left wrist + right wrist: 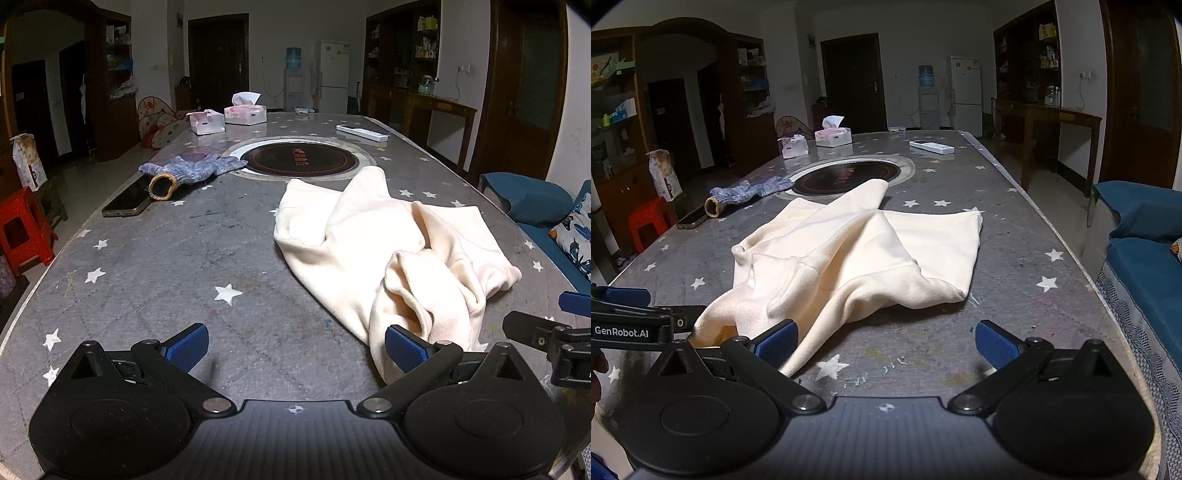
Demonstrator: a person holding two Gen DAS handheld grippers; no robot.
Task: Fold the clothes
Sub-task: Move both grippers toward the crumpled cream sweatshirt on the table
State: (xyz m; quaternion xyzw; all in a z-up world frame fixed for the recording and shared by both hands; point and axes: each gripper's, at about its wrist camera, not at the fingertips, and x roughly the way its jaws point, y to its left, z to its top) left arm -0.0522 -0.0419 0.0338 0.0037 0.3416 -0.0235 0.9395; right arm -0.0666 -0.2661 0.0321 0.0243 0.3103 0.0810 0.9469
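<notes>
A cream garment (388,243) lies crumpled on the grey star-patterned table (166,266), right of centre in the left wrist view. My left gripper (295,349) is open, low over the table; its right finger sits at the garment's near edge and nothing is between the fingers. In the right wrist view the same garment (871,254) spreads ahead and to the left. My right gripper (886,345) is open over bare table (1015,258); its left finger lies by the garment's near corner. Each gripper shows at the edge of the other's view.
A grey knitted glove (192,170), a phone (127,201) and a short tube lie at the table's left. A round inset hob (299,158) is at the centre; tissue boxes (245,110) and a remote (362,133) stand farther back. A blue sofa (1145,258) is right, a red stool (22,229) left.
</notes>
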